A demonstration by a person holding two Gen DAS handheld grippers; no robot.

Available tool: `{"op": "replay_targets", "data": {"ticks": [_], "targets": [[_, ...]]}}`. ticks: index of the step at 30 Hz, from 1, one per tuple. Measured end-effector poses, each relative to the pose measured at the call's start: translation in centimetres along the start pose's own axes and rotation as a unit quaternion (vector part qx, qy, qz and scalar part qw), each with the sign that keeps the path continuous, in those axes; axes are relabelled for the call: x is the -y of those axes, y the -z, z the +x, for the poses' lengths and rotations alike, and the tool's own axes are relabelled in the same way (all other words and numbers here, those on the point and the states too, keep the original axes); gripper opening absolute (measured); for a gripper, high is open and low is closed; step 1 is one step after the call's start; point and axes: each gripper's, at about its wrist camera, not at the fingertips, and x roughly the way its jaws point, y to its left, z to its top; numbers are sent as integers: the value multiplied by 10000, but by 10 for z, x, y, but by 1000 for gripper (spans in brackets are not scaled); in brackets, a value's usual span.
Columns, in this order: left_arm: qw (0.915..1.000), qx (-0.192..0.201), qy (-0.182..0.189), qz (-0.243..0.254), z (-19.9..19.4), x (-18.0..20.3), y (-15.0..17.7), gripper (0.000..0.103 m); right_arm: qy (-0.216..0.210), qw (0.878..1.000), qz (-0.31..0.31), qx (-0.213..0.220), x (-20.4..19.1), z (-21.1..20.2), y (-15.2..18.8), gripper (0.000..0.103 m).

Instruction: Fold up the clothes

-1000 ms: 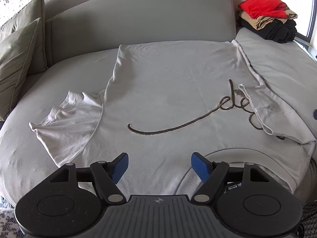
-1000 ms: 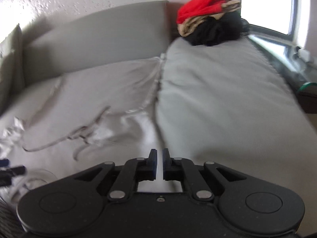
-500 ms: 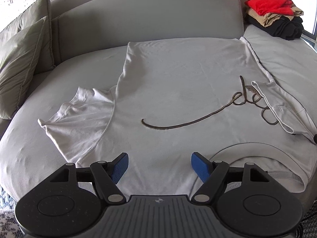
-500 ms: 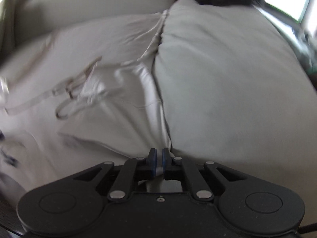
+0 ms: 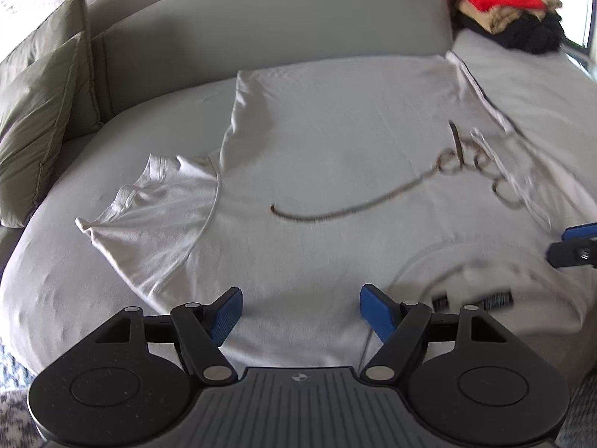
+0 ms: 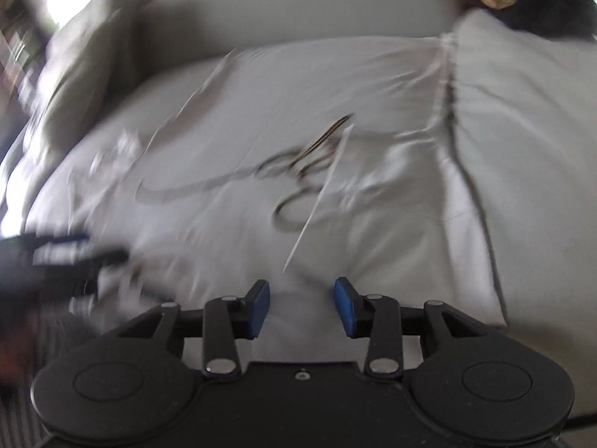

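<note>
Right hand-held gripper (image 6: 301, 306), jaws just opening w/ nothing between, has let the sleeve (image 5: 515, 171) drop onto the shirt (image 5: 335, 156); left hand-held gripper (image 5: 300, 313) apart, empty; next: grab the other sleeve (image 5: 149, 209), fold inward.

Left claw (image 5: 300, 311) wide over tee (image 5: 335, 171) (sofa).

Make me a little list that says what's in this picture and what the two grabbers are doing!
place: grey sofa
shirt: white T-shirt lying flat, its right-hand sleeve folded in, the other sleeve spread out
writing: dark curly script on the shirt
pile: folded clothes, red on top, at the far corner
cushions: two green cushions
left gripper: open, holding nothing
right gripper: jaws just opened, nothing between them
</note>
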Motion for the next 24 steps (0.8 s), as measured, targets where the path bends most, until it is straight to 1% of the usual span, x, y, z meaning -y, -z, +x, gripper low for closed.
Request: {"op": "replay_targets", "data": {"ticks": [1,2,4,5,7,9,11,14,15,18,20,21,22,23,24], "targets": [[10000,-38,30,73,-3,-1,4,67,-135,9999,-22,-43,0,-5,7,38],[9998,-75,98,137,-7,-3,8,65,-221,9997,58,-6,3,-11,12,38],[9995,-44,231,224,-17,-7,17,56,-402,9988,251,110,11,-23,21,38],[9995,-4,252,204,-20,-9,21,55,-471,9981,331,237,13,-27,22,38],[9995,76,249,162,-23,-11,27,55,-607,9957,489,493,17,-35,23,38],[9997,147,165,127,-22,-12,27,57,-577,9939,515,786,17,-40,17,40],[9997,211,56,97,-19,-11,24,58,-629,9905,694,1005,17,-39,8,41],[9997,250,5,4,-18,-13,19,58,-743,9844,1038,1212,17,-32,-6,46],[9996,264,11,-34,-18,-13,18,58,-773,9833,1110,1218,16,-28,-9,48],[9994,316,-11,-105,-18,-16,16,59,-861,9798,1322,1231,11,-17,-18,49],[9992,384,4,-127,-19,-19,17,59,-851,9806,1313,1180,3,-9,-21,50],[9990,428,45,-130,-20,-20,17,57,-801,9824,1258,1123,-2,-5,-22,50],[9986,452,272,-103,-23,-22,18,55,-710,9849,1184,1046,-6,-1,-23,50],[9976,461,510,-70,-26,-24,20,55,-601,9869,1128,980,-11,3,-23,51],[9958,306,867,11,-27,-25,22,55,-491,9888,1073,915,-15,7,-23,51]]}}
